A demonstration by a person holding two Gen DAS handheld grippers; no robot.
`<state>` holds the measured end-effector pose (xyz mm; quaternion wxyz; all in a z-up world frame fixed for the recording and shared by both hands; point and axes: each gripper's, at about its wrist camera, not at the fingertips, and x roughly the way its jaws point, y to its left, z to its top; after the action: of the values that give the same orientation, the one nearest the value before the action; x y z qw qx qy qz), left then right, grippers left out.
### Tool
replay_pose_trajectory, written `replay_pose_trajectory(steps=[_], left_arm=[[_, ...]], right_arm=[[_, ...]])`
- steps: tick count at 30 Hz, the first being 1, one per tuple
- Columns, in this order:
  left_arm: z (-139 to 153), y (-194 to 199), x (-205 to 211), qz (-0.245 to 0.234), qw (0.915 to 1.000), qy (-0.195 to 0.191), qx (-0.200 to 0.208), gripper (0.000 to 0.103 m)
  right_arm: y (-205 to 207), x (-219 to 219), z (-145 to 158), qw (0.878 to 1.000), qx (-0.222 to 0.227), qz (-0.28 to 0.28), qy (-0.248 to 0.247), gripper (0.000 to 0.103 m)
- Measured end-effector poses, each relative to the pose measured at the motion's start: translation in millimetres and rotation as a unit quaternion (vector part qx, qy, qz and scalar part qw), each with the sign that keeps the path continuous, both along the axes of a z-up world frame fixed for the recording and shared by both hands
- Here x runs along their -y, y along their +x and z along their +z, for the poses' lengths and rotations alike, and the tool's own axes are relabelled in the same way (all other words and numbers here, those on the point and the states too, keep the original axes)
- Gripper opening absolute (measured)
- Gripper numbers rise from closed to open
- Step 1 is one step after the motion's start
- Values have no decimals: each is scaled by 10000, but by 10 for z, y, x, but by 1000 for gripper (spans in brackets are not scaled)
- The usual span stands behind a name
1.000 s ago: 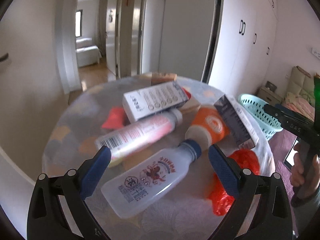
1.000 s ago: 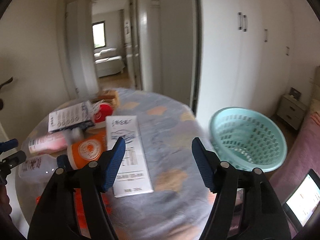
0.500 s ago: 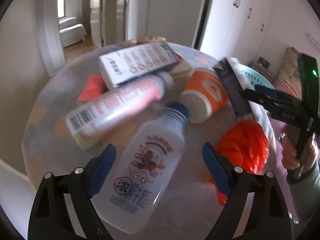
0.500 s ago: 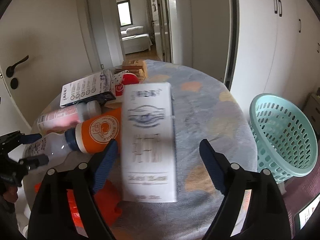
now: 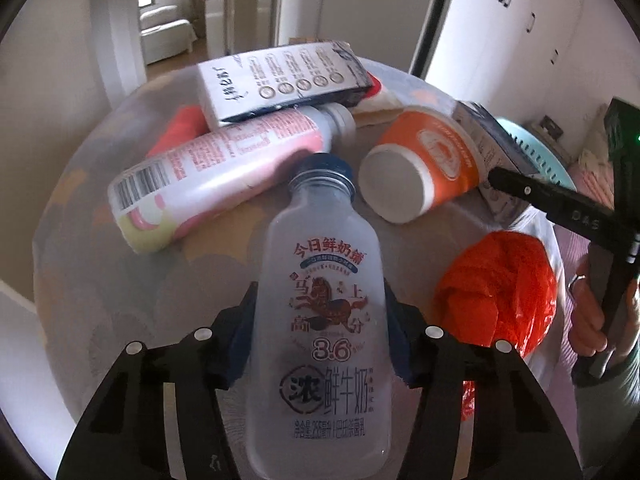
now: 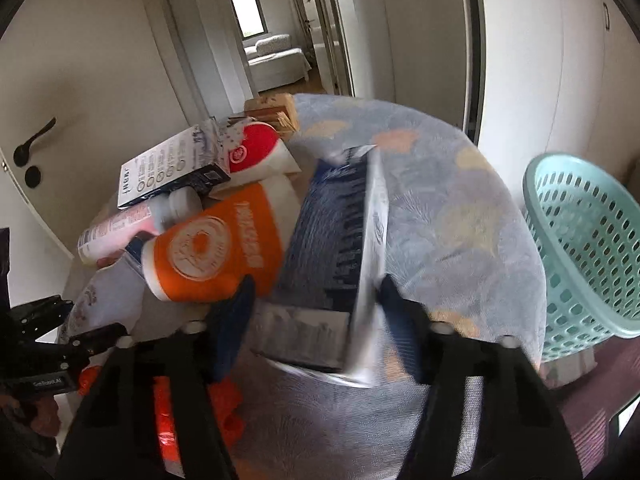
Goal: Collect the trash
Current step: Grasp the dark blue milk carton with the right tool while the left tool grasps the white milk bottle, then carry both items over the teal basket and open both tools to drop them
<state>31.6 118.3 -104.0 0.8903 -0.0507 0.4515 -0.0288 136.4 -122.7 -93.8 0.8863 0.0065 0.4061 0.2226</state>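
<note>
Left wrist view: left gripper point(image 5: 318, 330) jaws closing, pads against both sides of the frosted milk bottle point(image 5: 320, 320), lying near the round table's point(image 5: 72, 240) near edge. Right wrist view: right gripper point(image 6: 314, 322) jaws closing around the tilted blue-and-white carton point(image 6: 336, 264), mid-table; contact blurred. Teal basket point(image 6: 588, 248) stands beyond the right edge.

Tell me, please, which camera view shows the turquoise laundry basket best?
The right wrist view: the basket stands beside the table, its rim and perforated wall clearly visible. In the left wrist view only a sliver of its rim shows behind the carton.
</note>
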Motion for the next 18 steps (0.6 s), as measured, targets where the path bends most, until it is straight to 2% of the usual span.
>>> replay_pose_trajectory(steps=[1, 2, 7, 13, 18], left_arm=[[16, -10, 4, 30, 10000, 4, 56, 54], [50, -35, 11, 42, 9999, 25, 134, 54], [322, -95, 87, 4, 9984, 38, 565, 54], [655, -55, 259, -175, 9950, -93, 979, 54], [958, 258, 733, -673, 9907, -136, 1178, 54]], right_arm=[[18, 25, -15, 10000, -49, -25, 8, 40], [35, 60, -25, 10000, -63, -63, 36, 38], [16, 215, 73, 9995, 95, -208, 231, 37], [-60, 385, 353, 9972, 576, -428, 212, 36], [-82, 743, 655, 9905, 1000, -911, 231, 36]])
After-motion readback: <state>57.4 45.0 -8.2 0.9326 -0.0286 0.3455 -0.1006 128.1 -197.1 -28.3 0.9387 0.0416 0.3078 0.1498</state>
